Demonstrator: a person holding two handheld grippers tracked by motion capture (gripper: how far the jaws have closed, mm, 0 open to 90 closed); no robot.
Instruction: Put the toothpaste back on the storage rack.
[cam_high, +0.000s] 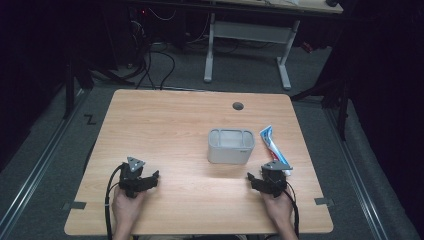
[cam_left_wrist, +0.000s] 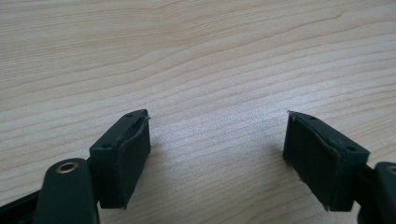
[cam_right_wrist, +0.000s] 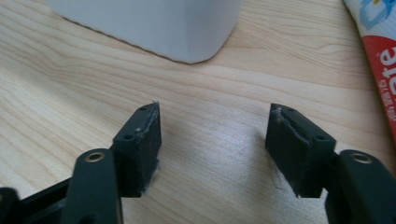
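**Tube lies just beyond the right tongs**

Both tongs rest low on the tabletop (cam_high: 165, 120) near the person, jaws spread wide and holding nothing. The right tongs (cam_high: 253, 178) sit just near of the toothpaste tube (cam_high: 274, 145), whose long axis runs from far-left to near-right, its near end beside them. In the right gripper view the tube (cam_right_wrist: 380, 51) lies to the right of the right tongs (cam_right_wrist: 215, 135), with the grey bin (cam_right_wrist: 154, 23) ahead (probably where it belongs). The left tongs (cam_high: 150, 178) are well apart from both the tube and the bin (cam_high: 230, 146), over bare wood, so the right hand is clearly nearer.

One grey bin (cam_high: 230, 145), one toothpaste tube (cam_high: 274, 146).
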